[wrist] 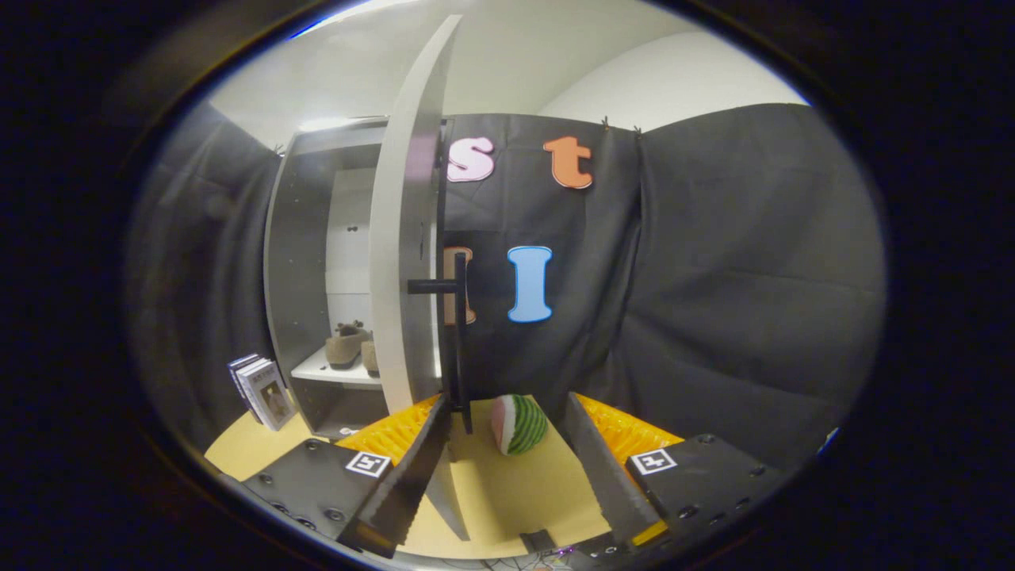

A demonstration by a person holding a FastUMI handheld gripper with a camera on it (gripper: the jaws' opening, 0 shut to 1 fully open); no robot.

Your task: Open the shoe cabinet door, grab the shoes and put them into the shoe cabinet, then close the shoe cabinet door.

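The shoe cabinet stands ahead on the left with its white door swung wide open, seen almost edge-on. A pair of tan shoes sits on the white shelf inside. The door's black bar handle hangs vertically just inside my left fingertip. My gripper is open, its fingers wide apart. The door's lower edge runs down between them, close to the left finger, and neither finger presses on anything.
A toy watermelon slice lies on the tan tabletop just beyond the fingers. Several books lean upright to the left of the cabinet. Black cloth walls close the booth behind and to the right.
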